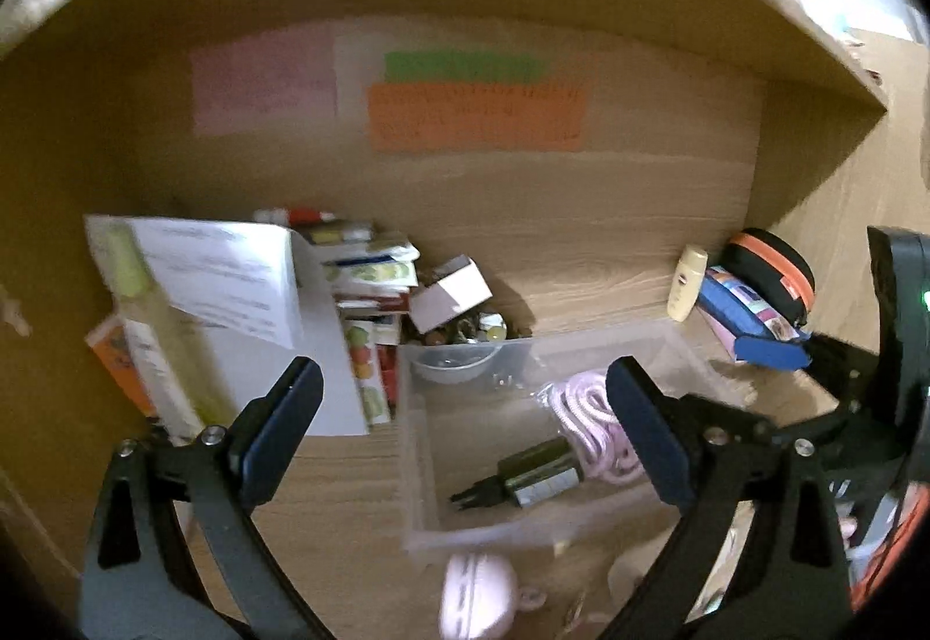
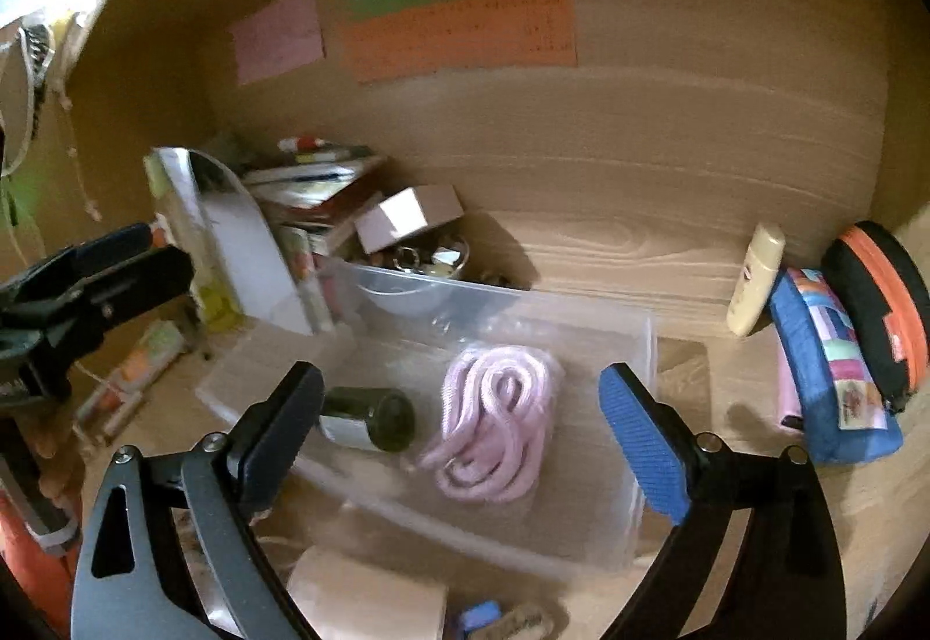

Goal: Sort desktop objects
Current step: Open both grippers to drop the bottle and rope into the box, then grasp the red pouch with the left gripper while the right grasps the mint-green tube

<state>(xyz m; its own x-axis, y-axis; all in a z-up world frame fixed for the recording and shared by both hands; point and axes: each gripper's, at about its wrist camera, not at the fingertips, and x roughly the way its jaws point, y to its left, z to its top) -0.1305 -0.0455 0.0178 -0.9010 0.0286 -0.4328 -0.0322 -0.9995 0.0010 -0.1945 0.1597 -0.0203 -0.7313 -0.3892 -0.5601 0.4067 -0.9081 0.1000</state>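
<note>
A clear plastic bin (image 1: pixel 418 465) (image 2: pixel 639 343) sits on the wooden desk. It holds a coiled pink cord (image 1: pixel 581 407) (image 2: pixel 494 431) and a dark green bottle (image 1: pixel 535 474) (image 2: pixel 372 416) lying on its side. My left gripper (image 1: pixel 465 431) is open and empty, above the bin's left half. My right gripper (image 2: pixel 462 431) is open and empty, above the bin with the cord between its fingers' line. A pink round case (image 1: pixel 476 593) lies in front of the bin.
A stack of books and papers (image 1: pixel 232 314) (image 2: pixel 232 245) stands at the left. A small white box (image 1: pixel 450 291) (image 2: pixel 407 218) tops a bowl of small items. A cream tube (image 1: pixel 686 282) (image 2: pixel 753 279), blue pouch (image 2: pixel 831 372) and black-orange case (image 2: pixel 877 303) lie right. Sticky notes (image 1: pixel 474 114) hang on the back panel.
</note>
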